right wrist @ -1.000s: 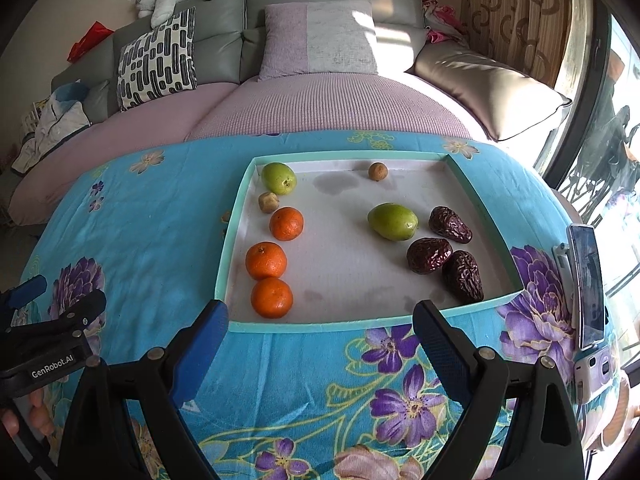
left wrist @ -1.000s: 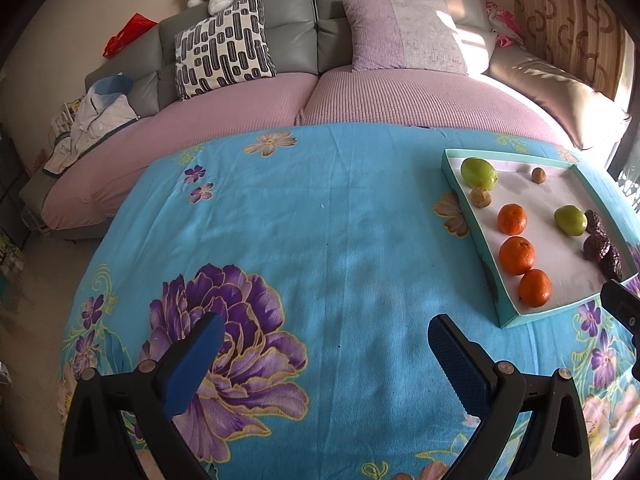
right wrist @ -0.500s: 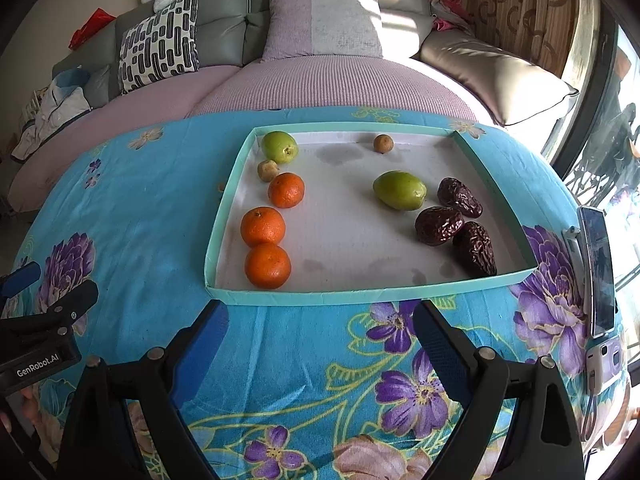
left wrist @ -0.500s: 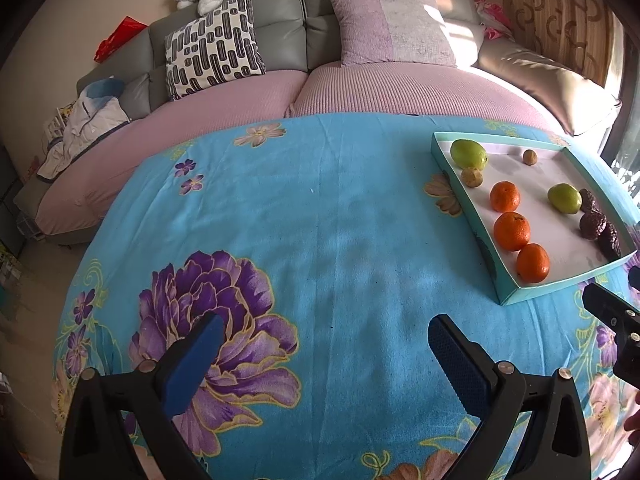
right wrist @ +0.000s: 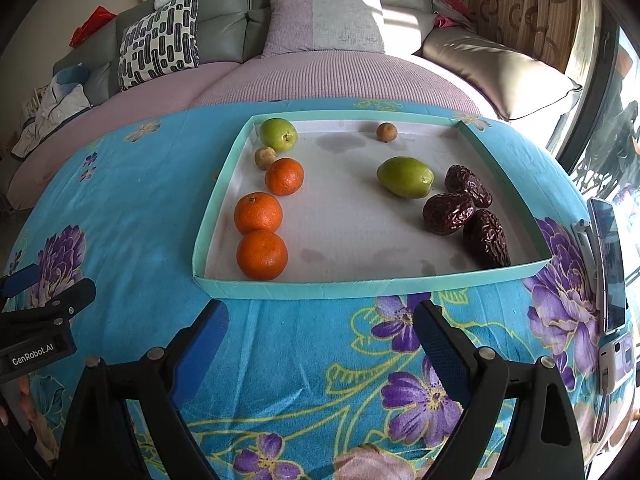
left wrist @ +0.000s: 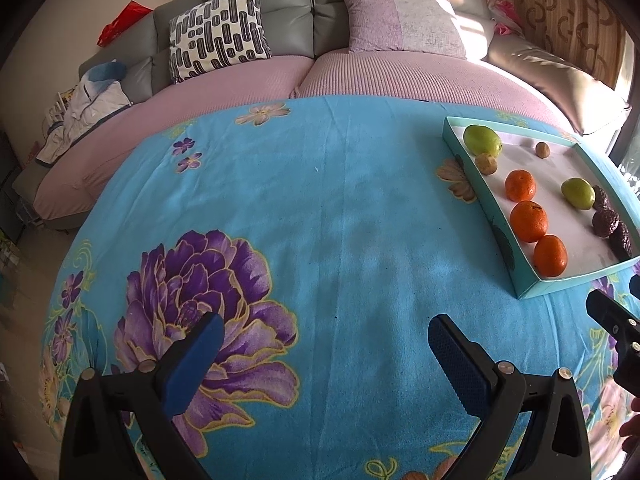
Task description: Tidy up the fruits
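Your left gripper [left wrist: 322, 334] spread, empty, over blue cloth [left wrist: 340, 208]. Your right gripper [right wrist: 320, 320] spread, empty, just before tray [right wrist: 320, 290]. Oranges [right wrist: 258, 213], green fruits [right wrist: 405, 176], dates [right wrist: 450, 213] inside tray.

The right tongs [right wrist: 320, 330] have drawn nearer the tray [right wrist: 320, 289], whose front rim now sits just ahead.

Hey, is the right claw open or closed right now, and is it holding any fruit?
Open and empty. The right claw has its blue pads spread wide over the blanket, short of the tray; nothing sits between them.
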`<state>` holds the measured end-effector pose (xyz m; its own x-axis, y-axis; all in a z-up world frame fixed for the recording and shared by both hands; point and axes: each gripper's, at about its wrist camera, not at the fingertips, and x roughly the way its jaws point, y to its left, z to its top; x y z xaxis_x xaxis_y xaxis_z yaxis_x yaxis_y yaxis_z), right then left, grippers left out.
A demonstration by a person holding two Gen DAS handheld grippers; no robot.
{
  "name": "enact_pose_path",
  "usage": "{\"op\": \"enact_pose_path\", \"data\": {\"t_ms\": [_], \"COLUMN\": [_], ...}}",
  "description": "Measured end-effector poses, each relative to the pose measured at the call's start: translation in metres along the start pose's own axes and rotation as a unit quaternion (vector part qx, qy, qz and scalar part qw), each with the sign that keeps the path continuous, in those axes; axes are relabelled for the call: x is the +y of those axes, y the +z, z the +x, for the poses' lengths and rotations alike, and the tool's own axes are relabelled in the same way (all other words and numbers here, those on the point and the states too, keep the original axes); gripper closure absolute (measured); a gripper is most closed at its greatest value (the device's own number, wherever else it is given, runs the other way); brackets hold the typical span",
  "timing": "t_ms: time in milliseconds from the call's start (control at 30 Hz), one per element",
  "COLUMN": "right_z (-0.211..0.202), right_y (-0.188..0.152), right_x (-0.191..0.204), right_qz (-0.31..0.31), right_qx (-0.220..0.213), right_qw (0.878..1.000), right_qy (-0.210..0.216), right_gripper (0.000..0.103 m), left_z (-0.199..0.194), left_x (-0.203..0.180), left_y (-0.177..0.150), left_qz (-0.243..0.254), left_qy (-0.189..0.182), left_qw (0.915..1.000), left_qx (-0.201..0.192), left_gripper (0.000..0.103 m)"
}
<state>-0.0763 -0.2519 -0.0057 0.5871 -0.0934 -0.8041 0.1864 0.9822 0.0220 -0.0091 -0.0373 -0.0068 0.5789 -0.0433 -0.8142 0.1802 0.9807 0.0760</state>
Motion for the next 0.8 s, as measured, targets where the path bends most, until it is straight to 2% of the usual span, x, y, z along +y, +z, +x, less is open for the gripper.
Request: {"op": "enact_pose_path", "data": {"t_ms": [800], "right_z": [0.031], "right_y": [-0.003], "right_x": [0.007], "right_qz": [-0.011], "right_qx": [0.014], "right_qw": [1.000], "right_qy": [0.008], "right_gripper": [0.009], "left_z": [0.025], "left_x": [-0.002], "left_y": [0.000], "left_qz": [0.009], "left_qy": [-0.011], "left_qw": [0.9999], "left_qx": [0.009], "left_gripper": [0.000]}}
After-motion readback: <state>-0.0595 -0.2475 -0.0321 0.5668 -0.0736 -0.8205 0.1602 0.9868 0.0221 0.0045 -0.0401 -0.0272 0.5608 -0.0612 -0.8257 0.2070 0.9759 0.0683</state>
